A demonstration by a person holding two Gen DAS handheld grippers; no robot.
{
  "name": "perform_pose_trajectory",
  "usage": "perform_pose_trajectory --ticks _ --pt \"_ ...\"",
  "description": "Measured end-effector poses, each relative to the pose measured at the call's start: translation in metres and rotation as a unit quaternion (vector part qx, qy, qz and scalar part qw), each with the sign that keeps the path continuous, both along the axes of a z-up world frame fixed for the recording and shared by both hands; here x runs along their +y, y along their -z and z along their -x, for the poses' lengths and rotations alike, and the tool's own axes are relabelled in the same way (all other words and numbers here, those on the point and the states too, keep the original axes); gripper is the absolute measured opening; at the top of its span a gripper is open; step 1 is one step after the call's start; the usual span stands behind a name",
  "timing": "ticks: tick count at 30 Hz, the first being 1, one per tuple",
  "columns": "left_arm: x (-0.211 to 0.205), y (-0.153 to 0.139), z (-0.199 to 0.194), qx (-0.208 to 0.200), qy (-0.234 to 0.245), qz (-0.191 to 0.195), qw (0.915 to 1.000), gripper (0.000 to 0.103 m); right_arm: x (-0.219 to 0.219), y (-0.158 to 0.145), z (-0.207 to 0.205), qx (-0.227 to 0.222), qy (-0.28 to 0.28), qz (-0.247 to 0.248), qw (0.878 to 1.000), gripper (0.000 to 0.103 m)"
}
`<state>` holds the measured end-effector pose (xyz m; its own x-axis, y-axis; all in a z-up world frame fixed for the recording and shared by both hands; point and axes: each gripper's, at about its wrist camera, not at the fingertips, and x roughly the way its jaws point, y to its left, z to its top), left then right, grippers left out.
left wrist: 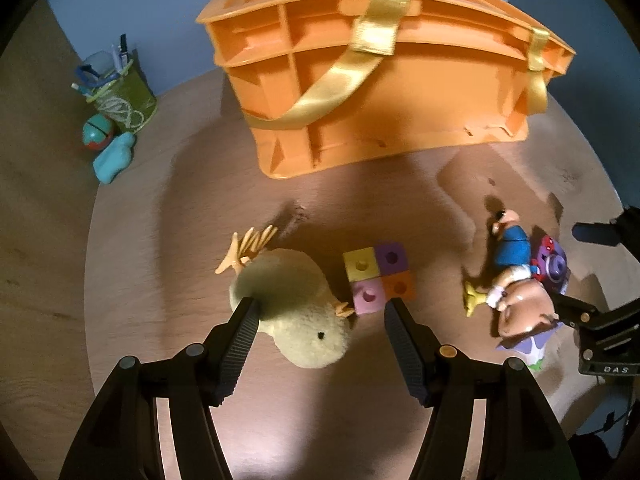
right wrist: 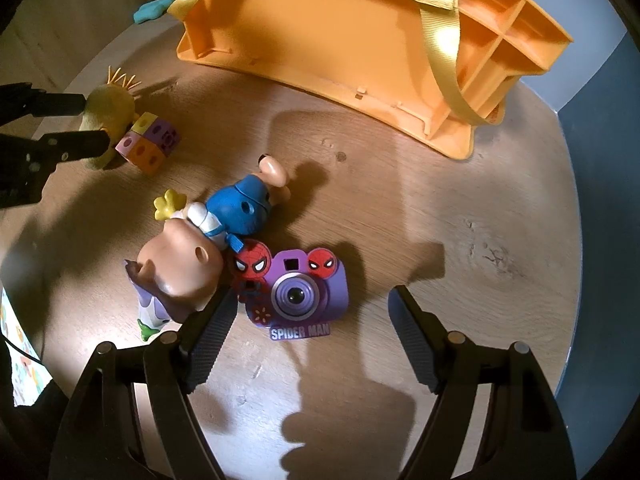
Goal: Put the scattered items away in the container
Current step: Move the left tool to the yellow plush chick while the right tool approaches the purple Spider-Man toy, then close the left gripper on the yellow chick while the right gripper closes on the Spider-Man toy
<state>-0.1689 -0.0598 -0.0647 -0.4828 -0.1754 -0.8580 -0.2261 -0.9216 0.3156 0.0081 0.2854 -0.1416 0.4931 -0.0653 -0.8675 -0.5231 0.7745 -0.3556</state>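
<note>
On a round wooden table (right wrist: 460, 240), an orange plastic crate (left wrist: 400, 100) with gold ribbon handles stands at the far side, waiting for the toys that lie scattered in front of it; none can be seen inside it from here, so the tidying appears to be at its pick-up stage. The left hand-held gripper (left wrist: 320, 308) hangs over a yellow plush chick (left wrist: 296, 304), jaws roughly half open, one tip over the chick's back and the other just beside a block of four coloured foam cubes (left wrist: 378, 276); whether a tip touches the plush cannot be told, and it grips nothing. The right hand-held gripper (right wrist: 312, 300) is lowered with jaws spread wide around a purple Spider-Man toy camera (right wrist: 296, 292), one tip at the camera's left edge, close against a cartoon figure in blue (right wrist: 208, 236) lying on its side, the other tip well clear on bare wood; it too is empty. The next move, by the look of it, calls for each tool to settle lower and close squarely on its toy, the right one minding the figure crowding the camera, before lifting over the crate's rim. A green pen pot (left wrist: 120, 92) and small teal toys (left wrist: 114, 156) sit apart at the table's far left
</note>
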Motion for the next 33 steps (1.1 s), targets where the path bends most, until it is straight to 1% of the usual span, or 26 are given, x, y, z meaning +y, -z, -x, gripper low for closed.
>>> perform_pose_trajectory --ticks 3,12,22,27,32,33 --pt "-0.002 0.002 0.001 0.002 -0.005 0.005 1.0 0.062 0.001 0.001 -0.001 0.004 0.009 -0.001 1.0 0.076" --pt "-0.014 0.006 0.007 -0.008 -0.018 0.0 0.9998 0.062 0.003 0.004 -0.006 0.005 0.013 0.001 1.0 0.076" --pt "-0.016 0.008 0.01 -0.005 -0.023 0.0 0.9997 0.062 0.006 0.011 -0.014 0.015 0.02 0.003 1.0 0.076" --pt "-0.023 0.014 0.014 -0.018 -0.029 -0.006 0.9994 0.062 0.006 0.019 -0.021 0.027 0.028 0.004 0.999 0.076" --pt "-0.027 0.023 0.016 -0.029 -0.036 -0.01 0.9989 0.062 0.009 0.019 -0.024 0.026 0.028 0.006 0.999 0.076" --pt "-0.028 0.024 0.017 -0.03 -0.038 -0.012 0.9988 0.062 0.01 0.02 -0.024 0.026 0.028 0.006 0.999 0.073"
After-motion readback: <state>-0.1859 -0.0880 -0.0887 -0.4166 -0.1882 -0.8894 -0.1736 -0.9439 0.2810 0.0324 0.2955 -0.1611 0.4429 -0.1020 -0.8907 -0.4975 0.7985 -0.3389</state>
